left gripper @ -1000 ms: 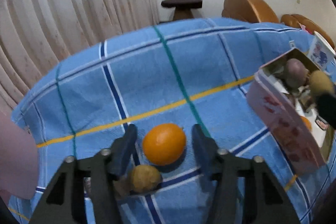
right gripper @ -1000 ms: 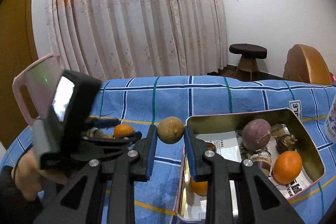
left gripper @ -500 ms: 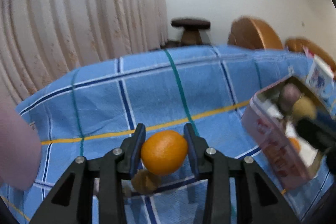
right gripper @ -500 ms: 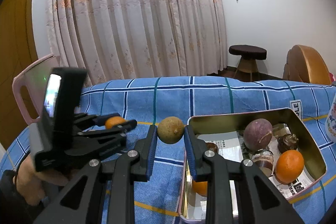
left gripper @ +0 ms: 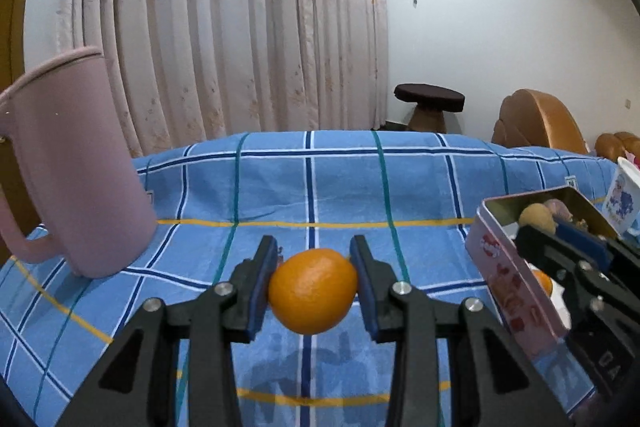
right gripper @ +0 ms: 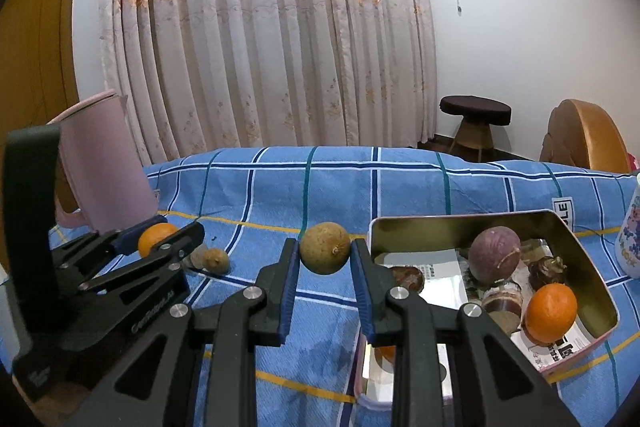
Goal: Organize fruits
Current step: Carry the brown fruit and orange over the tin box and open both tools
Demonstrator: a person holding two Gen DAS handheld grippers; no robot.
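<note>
1. Tall matte pink plastic jug (left gripper: 76, 163), smooth-walled with a looped handle; stands at the left on the cloth.
2. Left gripper (left gripper: 313, 277), black with blue pads; clamps a round, dimpled orange (left gripper: 313, 291) above the cloth.
3. Two small brownish round fruits (right gripper: 210, 259); lie loose on the cloth beside the left gripper.
4. Right gripper (right gripper: 325, 263); pinches a dull, rough tan-brown round fruit (right gripper: 325, 253) just left of the tin.
5. Rectangular metal tin (right gripper: 576, 247), pink outside, gold inside; holds a purple round fruit (right gripper: 495, 261) and a second orange (right gripper: 551, 313).
6. Blue checked terry cloth (left gripper: 344, 183); behind it a pleated floral curtain (right gripper: 264, 39), white wall and dark round stool (right gripper: 475, 119).
</note>
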